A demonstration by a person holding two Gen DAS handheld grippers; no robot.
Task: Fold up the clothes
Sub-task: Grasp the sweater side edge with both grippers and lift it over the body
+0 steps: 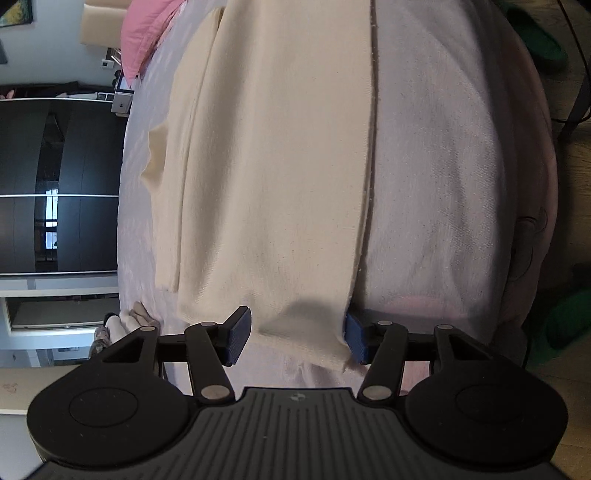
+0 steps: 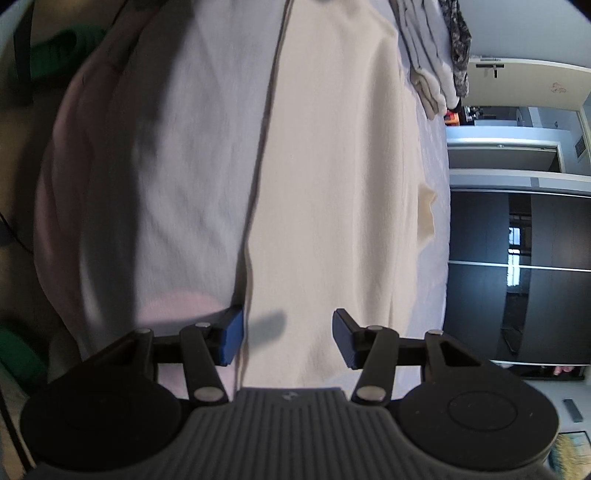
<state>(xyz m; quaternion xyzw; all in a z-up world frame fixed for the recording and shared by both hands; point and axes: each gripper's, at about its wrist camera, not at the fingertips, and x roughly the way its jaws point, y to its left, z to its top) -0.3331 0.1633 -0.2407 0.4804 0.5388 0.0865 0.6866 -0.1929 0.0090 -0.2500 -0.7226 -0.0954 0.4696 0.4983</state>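
Your left gripper [image 1: 297,338] points down over the near end of a cream garment [image 1: 273,166], which lies spread along a bed covered with a pale lilac sheet [image 1: 436,177]. Its jaws stand spread. The garment's near corner lies between the blue pads [image 1: 238,334]: the pad on the right of the left wrist view sits at the cloth's edge, while the other pad stands apart from the cloth. No pinch is visible.

Your right gripper [image 2: 288,338] points down over the opposite end of the same cream garment [image 2: 332,184]. Its jaws are also spread, with garment cloth lying beneath the gap. The pad [image 2: 231,341] on the left of the right wrist view sits at the garment's long edge; whether it touches the cloth cannot be told. The other pad is over the cloth, and no fabric is gathered between the two.

The garment's long straight edge runs away from each gripper, with bare sheet [image 2: 177,166] beside it. A small flap of cream cloth sticks out on the far side.

A pink cloth [image 1: 147,33] lies at the far corner in the left wrist view. A stack of folded light clothes [image 2: 424,55] lies on the bed beyond the garment in the right wrist view. A dark wardrobe [image 2: 524,273] stands past the bed.
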